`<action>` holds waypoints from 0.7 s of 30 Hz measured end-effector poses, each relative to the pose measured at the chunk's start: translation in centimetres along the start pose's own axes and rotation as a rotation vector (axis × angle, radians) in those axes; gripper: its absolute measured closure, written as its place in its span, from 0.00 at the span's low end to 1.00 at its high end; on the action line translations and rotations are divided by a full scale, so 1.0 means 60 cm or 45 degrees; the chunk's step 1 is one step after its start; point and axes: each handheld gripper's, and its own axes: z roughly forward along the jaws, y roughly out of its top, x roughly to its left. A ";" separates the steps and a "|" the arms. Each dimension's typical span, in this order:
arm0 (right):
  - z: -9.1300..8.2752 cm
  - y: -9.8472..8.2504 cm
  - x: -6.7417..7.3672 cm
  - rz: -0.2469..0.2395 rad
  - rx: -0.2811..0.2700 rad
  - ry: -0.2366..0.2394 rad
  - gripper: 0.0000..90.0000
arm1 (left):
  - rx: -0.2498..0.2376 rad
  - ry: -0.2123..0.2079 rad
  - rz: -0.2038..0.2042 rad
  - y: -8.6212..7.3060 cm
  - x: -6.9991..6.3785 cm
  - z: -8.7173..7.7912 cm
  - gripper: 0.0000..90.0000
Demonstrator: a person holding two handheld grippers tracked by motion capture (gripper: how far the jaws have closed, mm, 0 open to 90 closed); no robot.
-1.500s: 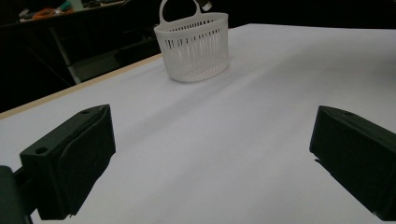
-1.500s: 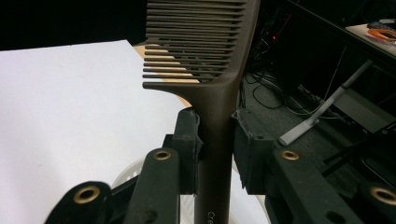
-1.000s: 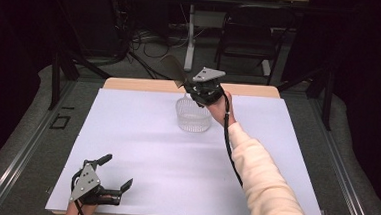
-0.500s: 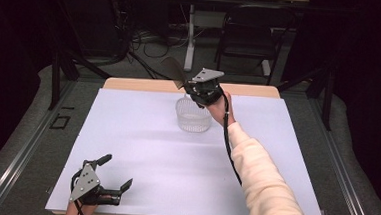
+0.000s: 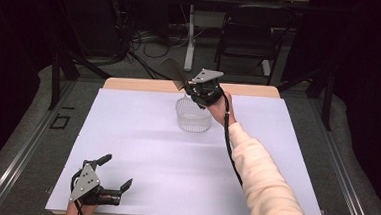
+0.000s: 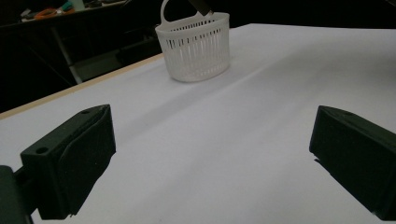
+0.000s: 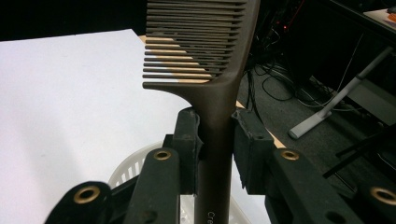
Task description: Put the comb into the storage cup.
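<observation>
White paper covers the counter [image 5: 141, 149]; dark floor and cables lie beyond. Little has changed over the last second: my right gripper [image 7: 215, 140] stays above the basket [image 5: 193, 115], jaws clamped on the comb's [image 7: 210, 60] handle. I judge the drop hasn't started. It is brown plastic, teeth up. My left gripper [image 5: 108, 175] rests near the front edge, jaws wide, empty.

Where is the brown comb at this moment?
In the high view, the comb is held by the right gripper just above the white basket, near the table's far edge.
</observation>
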 end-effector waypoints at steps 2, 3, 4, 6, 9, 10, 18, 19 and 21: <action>0.000 0.000 0.000 -0.004 0.001 0.000 0.80 | 0.000 0.001 0.000 0.000 0.000 0.000 0.00; 0.000 0.000 0.000 -0.006 0.006 0.001 0.80 | 0.001 0.000 0.000 0.000 0.000 0.000 0.00; 0.000 -0.001 0.000 -0.004 0.009 0.002 0.80 | -0.001 0.000 0.000 0.000 0.000 0.000 0.00; 0.000 -0.002 0.000 -0.006 0.018 0.005 0.80 | -0.001 0.000 0.001 0.000 0.000 0.000 0.00; 0.002 -0.004 0.001 -0.018 0.024 0.006 0.80 | -0.002 0.001 0.002 0.000 0.000 0.000 0.00; 0.002 -0.005 0.001 -0.022 0.027 0.006 0.80 | -0.001 0.002 0.000 0.000 0.000 0.000 0.00; 0.002 -0.009 -0.001 -0.030 0.051 0.011 0.80 | -0.002 0.001 0.000 0.000 0.000 0.000 0.00; 0.002 -0.009 -0.002 -0.032 0.053 0.010 0.80 | -0.001 0.002 0.000 0.000 0.000 0.000 0.00; 0.001 -0.010 -0.002 -0.032 0.059 0.011 0.80 | -0.001 0.002 0.000 0.000 0.000 0.000 0.00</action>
